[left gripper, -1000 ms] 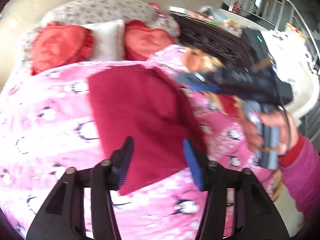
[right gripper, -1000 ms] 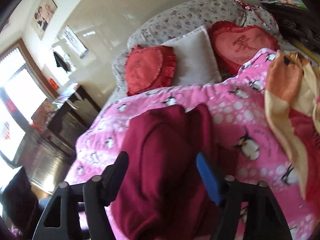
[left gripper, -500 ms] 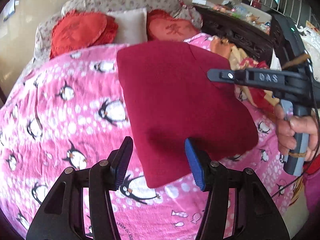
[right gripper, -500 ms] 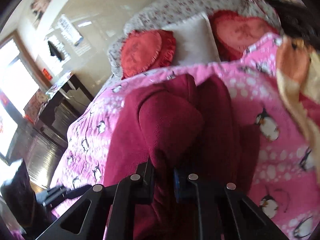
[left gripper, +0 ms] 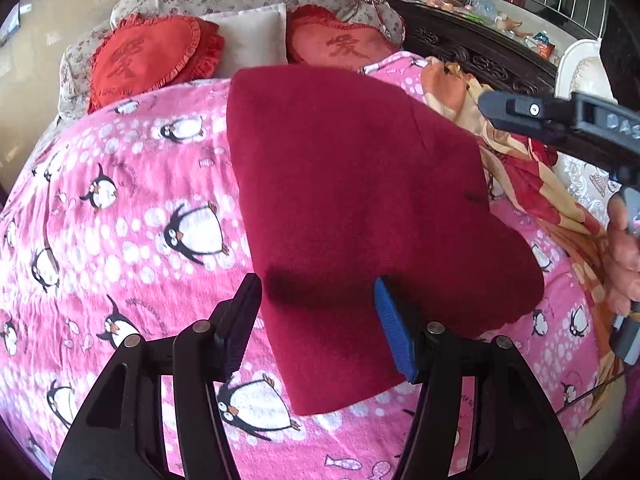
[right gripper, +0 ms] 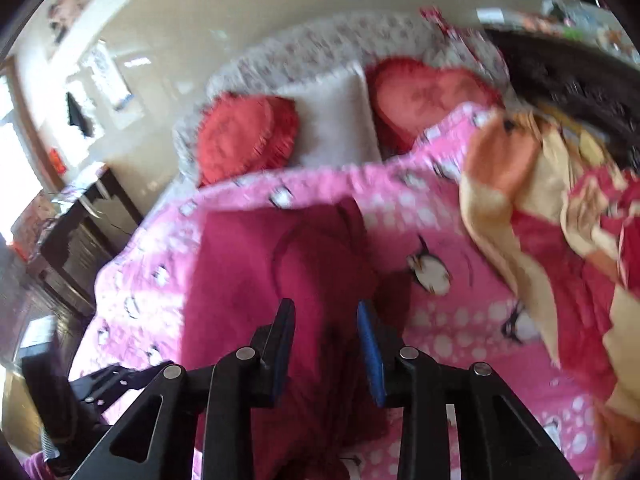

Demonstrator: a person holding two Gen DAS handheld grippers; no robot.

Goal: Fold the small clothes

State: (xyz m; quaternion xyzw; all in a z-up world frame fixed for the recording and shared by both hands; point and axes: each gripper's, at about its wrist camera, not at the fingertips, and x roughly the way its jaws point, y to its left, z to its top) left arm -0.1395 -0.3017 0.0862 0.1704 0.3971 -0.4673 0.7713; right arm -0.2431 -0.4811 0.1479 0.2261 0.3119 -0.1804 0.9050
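A dark red fleece garment (left gripper: 360, 208) lies folded flat on the pink penguin blanket (left gripper: 132, 216). My left gripper (left gripper: 318, 320) is open, its fingers astride the garment's near left edge, just above it. In the right wrist view the same garment (right gripper: 304, 272) lies under my right gripper (right gripper: 326, 344), which is open with nothing between the fingers. The right gripper also shows in the left wrist view (left gripper: 560, 120), held off to the garment's right side.
Two red heart cushions (left gripper: 148, 60) and a white pillow (left gripper: 252, 40) lie at the head of the bed. An orange and red pile of clothes (right gripper: 560, 216) lies on the right. Dark wooden furniture (left gripper: 472, 56) stands behind it.
My right gripper was shut on a raised fold of the garment; it has opened and let go, and the garment lies flatter. The left gripper stays open over the near edge.
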